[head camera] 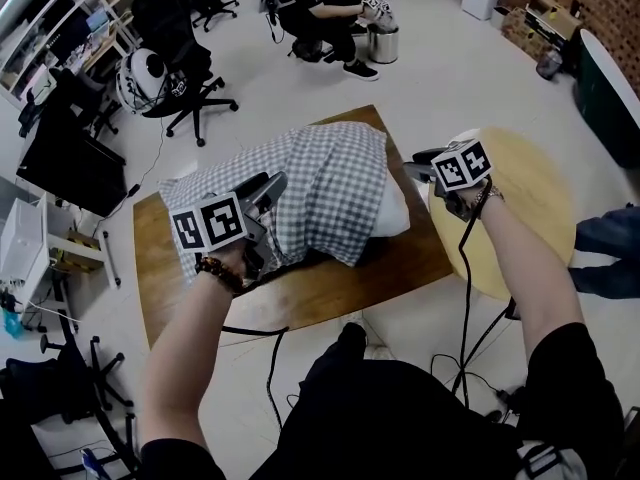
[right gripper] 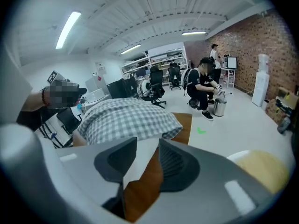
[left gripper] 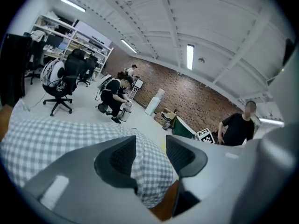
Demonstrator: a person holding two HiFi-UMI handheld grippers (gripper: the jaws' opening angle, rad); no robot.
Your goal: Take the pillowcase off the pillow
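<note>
A pillow in a grey checked pillowcase point(head camera: 320, 183) lies on the wooden table point(head camera: 400, 258). Its bare white end point(head camera: 393, 213) sticks out of the case on the right. My left gripper point(head camera: 272, 190) hovers at the case's near left side. In the left gripper view its jaws point(left gripper: 150, 155) stand apart, with checked cloth point(left gripper: 56, 139) showing in the gap. My right gripper point(head camera: 412, 163) is just off the white end. Its jaws point(right gripper: 147, 155) are also apart: the white pillow corner point(right gripper: 140, 167) lies by the left jaw, and table wood shows beside it.
A round yellow table point(head camera: 530, 198) stands close on the right, with a person's leg point(head camera: 610, 253) beyond it. Black office chairs point(head camera: 185, 78) and shelves are at the far left. A person crouches by a metal bin point(head camera: 383, 43) at the back. Cables hang below the table.
</note>
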